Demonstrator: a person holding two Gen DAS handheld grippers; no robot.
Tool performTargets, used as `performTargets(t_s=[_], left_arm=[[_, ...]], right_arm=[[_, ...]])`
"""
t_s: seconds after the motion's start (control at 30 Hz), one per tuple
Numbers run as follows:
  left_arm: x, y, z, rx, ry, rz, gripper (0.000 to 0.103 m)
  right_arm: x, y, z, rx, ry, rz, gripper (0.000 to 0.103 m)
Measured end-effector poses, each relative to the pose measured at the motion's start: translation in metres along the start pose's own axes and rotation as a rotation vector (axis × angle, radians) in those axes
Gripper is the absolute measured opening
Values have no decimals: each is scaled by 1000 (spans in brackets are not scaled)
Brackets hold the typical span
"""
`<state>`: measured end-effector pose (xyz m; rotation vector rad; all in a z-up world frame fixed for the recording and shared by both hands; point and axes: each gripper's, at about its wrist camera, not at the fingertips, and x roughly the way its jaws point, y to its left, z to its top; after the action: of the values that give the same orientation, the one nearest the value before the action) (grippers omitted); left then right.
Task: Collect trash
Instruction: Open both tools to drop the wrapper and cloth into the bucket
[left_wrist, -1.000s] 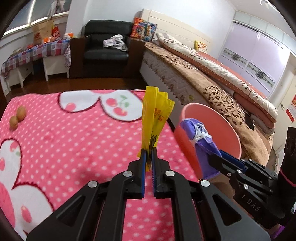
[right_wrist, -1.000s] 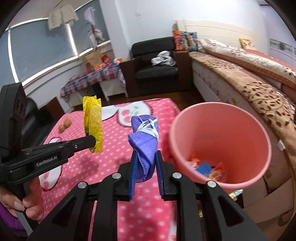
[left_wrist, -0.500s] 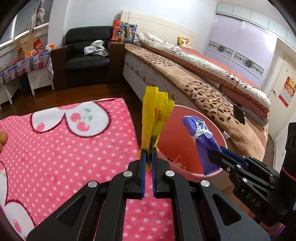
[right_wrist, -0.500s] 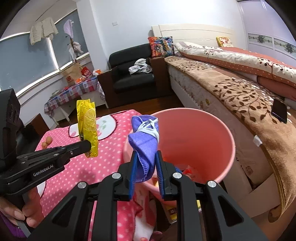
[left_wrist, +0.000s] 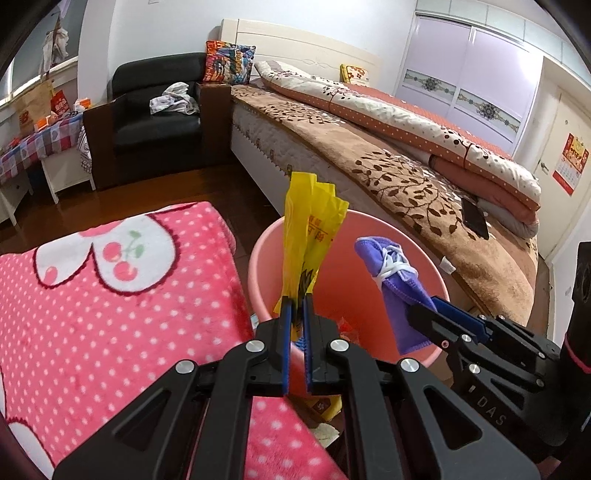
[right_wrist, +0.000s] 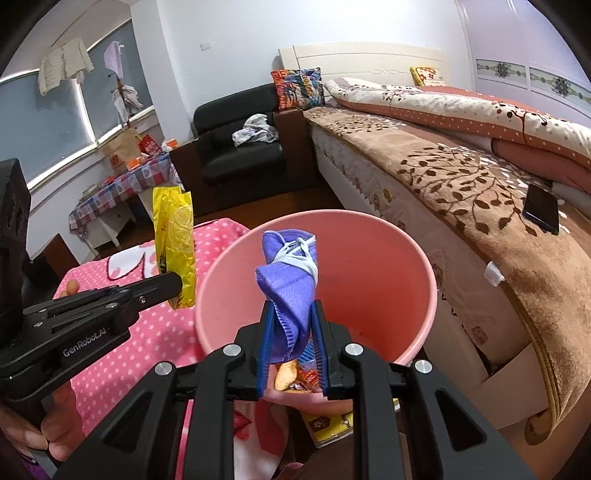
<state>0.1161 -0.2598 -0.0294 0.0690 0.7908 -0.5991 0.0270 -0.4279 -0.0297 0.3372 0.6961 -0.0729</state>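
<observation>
Bucket (right_wrist: 424, 266): pink, upright | contents: snack wrappers (right_wrist: 295, 376)

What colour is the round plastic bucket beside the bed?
The round plastic bucket is pink, inside and out. It shows best in the right wrist view.

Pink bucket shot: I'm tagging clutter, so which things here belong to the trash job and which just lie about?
Part of the job:
- yellow wrapper, held in the left gripper
- purple cloth, held in the right gripper
- pink bucket, already holding some wrappers

Just lying about:
- black phone on the bed
- clothes on the armchair
- patterned cushion
</observation>
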Motion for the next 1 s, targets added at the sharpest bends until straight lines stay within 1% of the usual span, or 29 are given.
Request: performTargets(t_s=[0.23, 0.4, 0.43, 0.53, 0.77, 0.9, 1.0], left_arm=[[17, -8, 3, 22, 1, -25, 5], [24, -11, 4, 22, 15, -64, 5], [26, -11, 4, 16, 20, -72, 7], [29, -11, 4, 2, 33, -79, 14], [29, -10, 2, -1, 35, -65, 15], [26, -8, 1, -10, 33, -48, 21], [19, -8, 0, 2, -6, -20, 21]], right_arm=[[10, -10, 2, 20, 4, -28, 20], [14, -15, 2, 30, 4, -44, 21], [14, -16, 2, 31, 3, -45, 21], [14, -17, 1, 31, -2, -51, 21], [15, -20, -1, 36, -3, -49, 22], [10, -16, -3, 19, -13, -46, 32], [5, -11, -5, 6, -21, -44, 39]])
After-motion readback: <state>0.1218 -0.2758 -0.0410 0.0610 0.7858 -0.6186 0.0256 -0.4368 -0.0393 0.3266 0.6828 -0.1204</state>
